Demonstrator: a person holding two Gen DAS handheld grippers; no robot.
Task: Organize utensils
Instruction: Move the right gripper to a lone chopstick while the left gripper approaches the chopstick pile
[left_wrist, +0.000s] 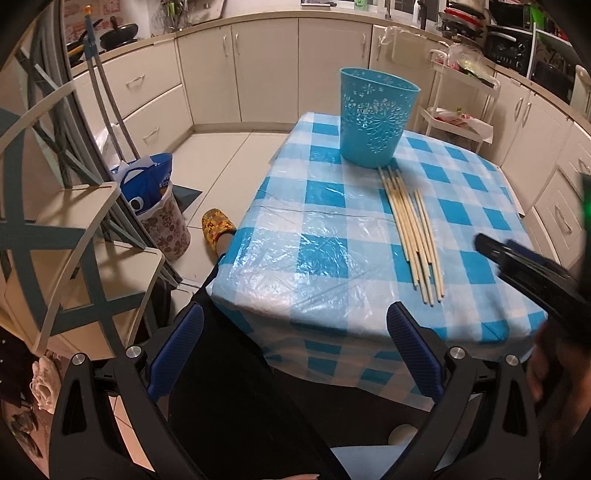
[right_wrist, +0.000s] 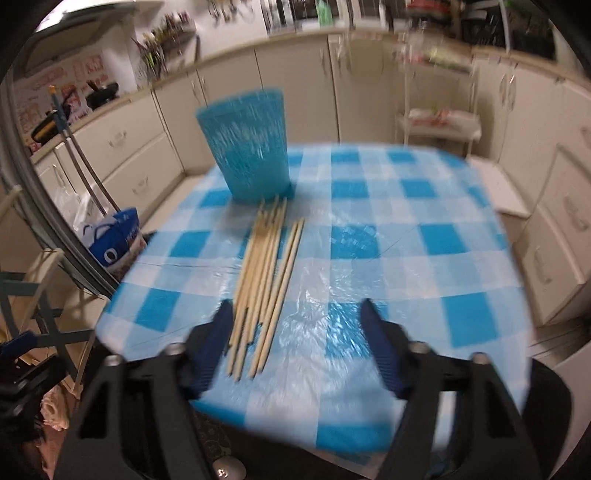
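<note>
- Left wrist view: left gripper (left_wrist: 295, 332) sat at bottom centre of frame, blue-padded fingers (left_wrist: 415, 350) spread wide with nothing between them, held off the near edge of the blue-and-white checked plastic tablecloth (left_wrist: 325, 243).
- Bundle of pale wooden chopsticks (left_wrist: 410, 229) lay flat on the cloth, right of frame centre, far ends just beside the base of the turquoise perforated plastic basket (left_wrist: 375, 116).
- Basket stood upright in the upper centre of frame, at the far side of the table.
- Right gripper (left_wrist: 532, 273) entered from the right edge as a dark blur, near the chopsticks' close ends; contact could not be told.
- Right wrist view (motion-blurred): right gripper (right_wrist: 295, 332) was released, fingers (right_wrist: 380, 343) wide apart at lower centre.
- Chopsticks (right_wrist: 266, 277) ran from frame centre down toward the left finger; near ends lay just beside its pad, not clamped.
- Basket (right_wrist: 247, 144) stood upper left of centre, beyond the chopsticks.
- White tiered cart (left_wrist: 458, 107) stood at upper right, beyond the table.
</note>
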